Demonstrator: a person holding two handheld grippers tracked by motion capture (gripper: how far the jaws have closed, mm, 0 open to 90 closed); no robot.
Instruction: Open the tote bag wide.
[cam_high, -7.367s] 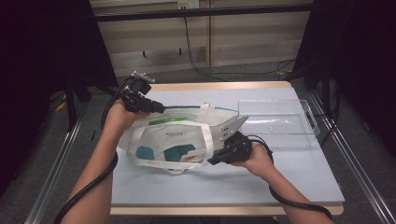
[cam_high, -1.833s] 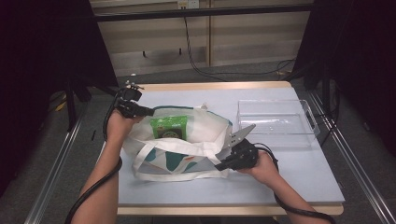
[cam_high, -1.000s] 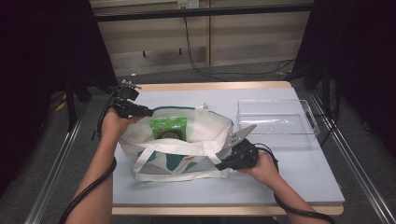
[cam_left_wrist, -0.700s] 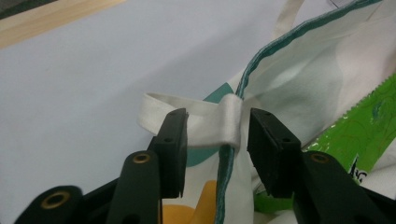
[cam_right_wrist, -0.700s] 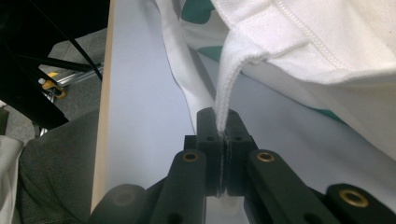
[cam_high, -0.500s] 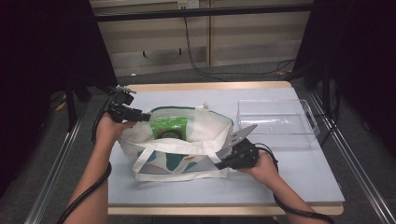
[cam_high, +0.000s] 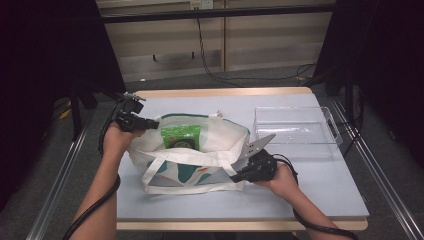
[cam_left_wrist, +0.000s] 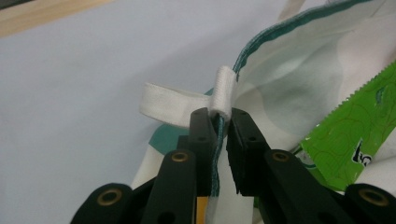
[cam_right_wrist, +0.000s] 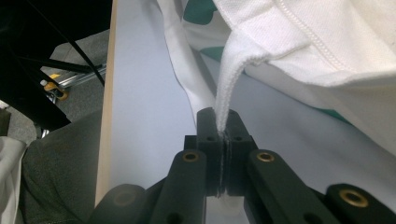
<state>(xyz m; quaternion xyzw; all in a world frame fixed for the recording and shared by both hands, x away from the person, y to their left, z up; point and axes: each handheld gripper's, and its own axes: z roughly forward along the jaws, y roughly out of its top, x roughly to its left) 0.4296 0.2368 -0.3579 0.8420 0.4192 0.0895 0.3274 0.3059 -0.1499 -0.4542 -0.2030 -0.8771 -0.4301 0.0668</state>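
Tote bag (cam_high: 190, 155), green packet (cam_high: 180, 136) inside: left gripper (cam_left_wrist: 218, 122) just closing on rim, right gripper (cam_right_wrist: 223, 122) clamped on opposite hem; best pulled evenly apart.

The bag (cam_high: 200, 160) swallows most of the green packet (cam_high: 181, 136); its print is too small to read. In the left gripper view, the packet's far end runs off the edge. Both forearms are cut off at the bottom of the high view.

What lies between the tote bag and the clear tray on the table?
Bare table surface, apart from the grey plate tip of the right gripper poking between tote bag and clear tray, in the high view.
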